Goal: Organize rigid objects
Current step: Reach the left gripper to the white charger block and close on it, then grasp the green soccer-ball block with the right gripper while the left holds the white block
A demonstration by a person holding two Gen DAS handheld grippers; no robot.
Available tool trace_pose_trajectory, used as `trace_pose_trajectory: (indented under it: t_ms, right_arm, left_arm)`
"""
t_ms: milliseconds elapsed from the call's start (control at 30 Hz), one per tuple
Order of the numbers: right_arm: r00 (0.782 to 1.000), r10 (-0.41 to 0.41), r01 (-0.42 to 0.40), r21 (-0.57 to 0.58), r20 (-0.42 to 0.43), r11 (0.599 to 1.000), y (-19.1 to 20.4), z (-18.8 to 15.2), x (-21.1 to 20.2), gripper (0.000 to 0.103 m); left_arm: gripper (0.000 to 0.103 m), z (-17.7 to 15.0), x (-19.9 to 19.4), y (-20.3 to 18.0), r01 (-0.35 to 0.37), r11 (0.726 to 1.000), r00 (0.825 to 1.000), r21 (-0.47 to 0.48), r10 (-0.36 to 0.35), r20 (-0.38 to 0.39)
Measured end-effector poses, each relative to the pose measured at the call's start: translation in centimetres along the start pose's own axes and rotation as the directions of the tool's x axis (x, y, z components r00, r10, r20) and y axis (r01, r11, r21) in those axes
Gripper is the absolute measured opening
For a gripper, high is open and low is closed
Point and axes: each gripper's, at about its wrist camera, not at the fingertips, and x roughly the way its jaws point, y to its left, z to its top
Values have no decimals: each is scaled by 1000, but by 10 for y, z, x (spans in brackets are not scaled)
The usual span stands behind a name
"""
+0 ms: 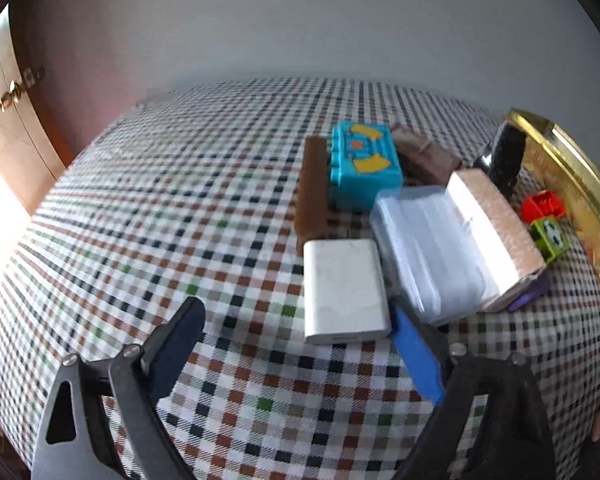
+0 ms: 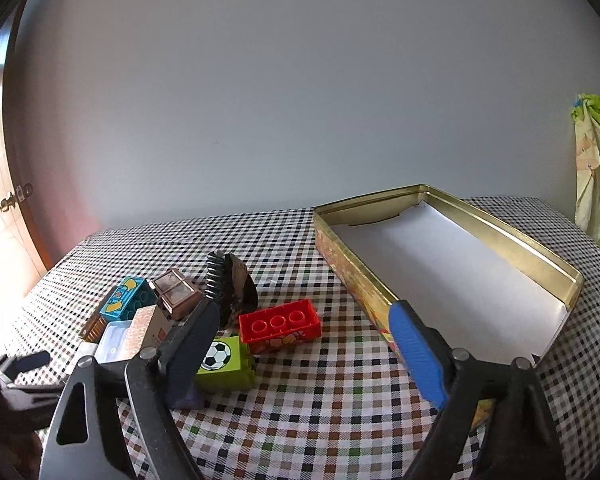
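both sets of jaws stand released with nothing between them. the left gripper (image 1: 296, 344) hangs over the silver power bank (image 1: 345, 291), which lies tight against the clear case (image 1: 428, 252) and the brown bar (image 1: 311, 190); closing here could nudge those neighbours or pinch two at once. the right gripper (image 2: 304, 328) faces the red brick (image 2: 280, 326) and green ball block (image 2: 224, 362), with the lined gold tin (image 2: 500, 240) empty beside them on the bench (image 2: 340, 420).

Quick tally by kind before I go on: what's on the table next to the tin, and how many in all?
Toy bricks: 3 (blue, red, green football)
Boxes and cases: 5 (silver, clear, glitter-topped, long brown, copper)
Combs: 1
Total: 9
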Motion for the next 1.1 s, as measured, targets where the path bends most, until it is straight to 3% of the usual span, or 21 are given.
trace_pose_trajectory:
  t_ms: [300, 333, 400, 433, 467, 633, 833, 1100]
  right_arm:
    - [1000, -3, 3, -9, -5, 1000, 0, 1, 1, 88]
    - [1000, -1, 1, -6, -7, 1000, -1, 1, 1, 88]
    - [1000, -3, 3, -3, -7, 1000, -2, 1, 1, 88]
    - [1000, -7, 7, 0, -6, 1000, -3, 1, 1, 88]
    - [1000, -9, 9, 4, -5, 1000, -4, 2, 1, 88]
    - [999, 13, -12, 28, -35, 1000, -9, 2, 5, 89]
    - [993, 87, -88, -14, -85, 996, 6, -2, 13, 89]
    - [970, 157, -174, -74, -185, 982, 23, -10, 28, 89]
  left_arm:
    - [85, 1, 15, 22, 10, 999, 1000, -36, -10, -5]
    - [81, 5, 13, 17, 21, 999, 1000, -31, -21, 0]
    - [50, 2, 6, 5, 33, 999, 999, -16, -33, 16]
    - [40, 2, 4, 5, 46, 999, 999, -7, -46, 25]
    - [37, 4, 2, 6, 51, 999, 998, -4, -51, 26]
    - [37, 4, -7, 11, 98, 994, 995, -40, -97, 39]
    - [37, -1, -40, 18, 103, 992, 980, -69, -90, 176]
    - [37, 8, -49, 38, 112, 992, 965, -58, -94, 244]
